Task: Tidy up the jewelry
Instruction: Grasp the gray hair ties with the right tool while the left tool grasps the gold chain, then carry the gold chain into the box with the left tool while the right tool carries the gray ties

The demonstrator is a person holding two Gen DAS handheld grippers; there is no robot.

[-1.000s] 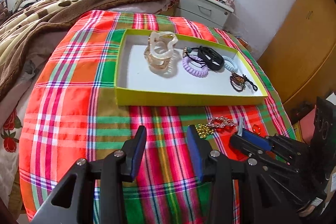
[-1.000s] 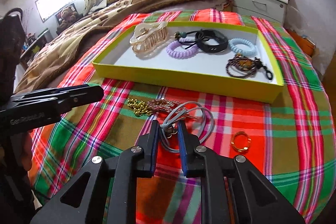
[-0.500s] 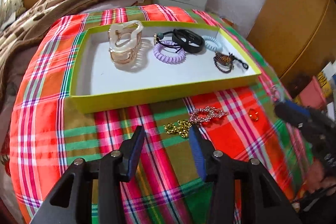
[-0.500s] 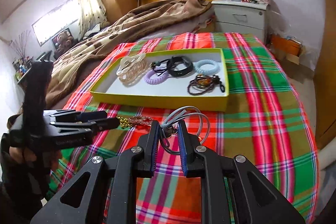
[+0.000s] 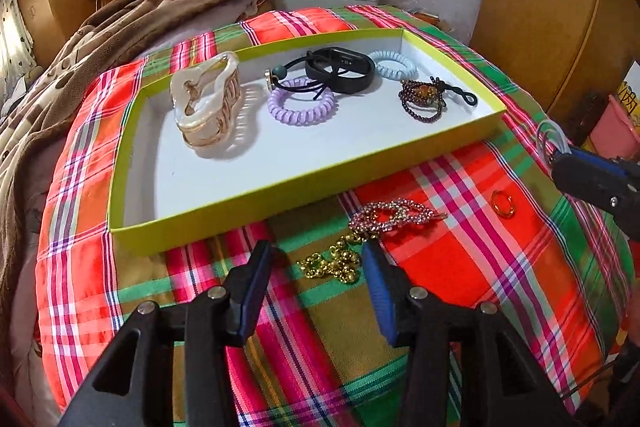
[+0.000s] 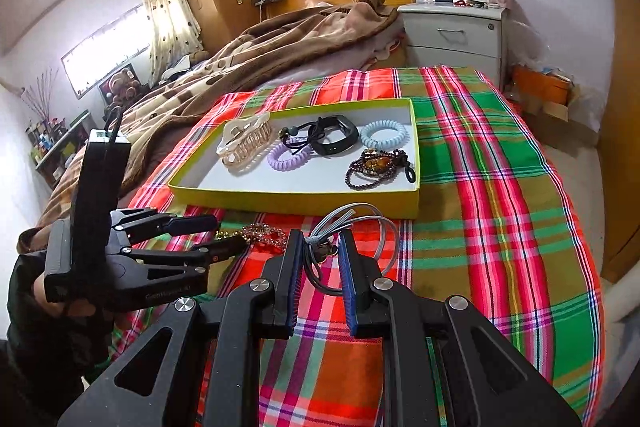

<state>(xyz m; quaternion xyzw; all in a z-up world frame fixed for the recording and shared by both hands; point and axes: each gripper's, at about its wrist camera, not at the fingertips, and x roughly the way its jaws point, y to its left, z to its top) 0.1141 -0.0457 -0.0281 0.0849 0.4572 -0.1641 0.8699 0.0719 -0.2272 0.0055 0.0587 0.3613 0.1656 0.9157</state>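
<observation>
Carrying the grey cord, pinched in my right gripper, I aim for the bare floor of the tray in front of the claw clip, lowering before release. My left gripper hangs spread over the gold chain, just short of the tray.

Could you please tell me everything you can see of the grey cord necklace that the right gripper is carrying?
The grey cord necklace looks like several thin, pale grey-blue cords gathered into loops, bound at one point with cut ends fanning upward. A small dark metallic clasp or charm sits at the binding. The right gripper pinches it there between its blue-padded fingers, holding it above the plaid cloth, in front of the yellow tray. The loops hang free, bulging rightward.
</observation>
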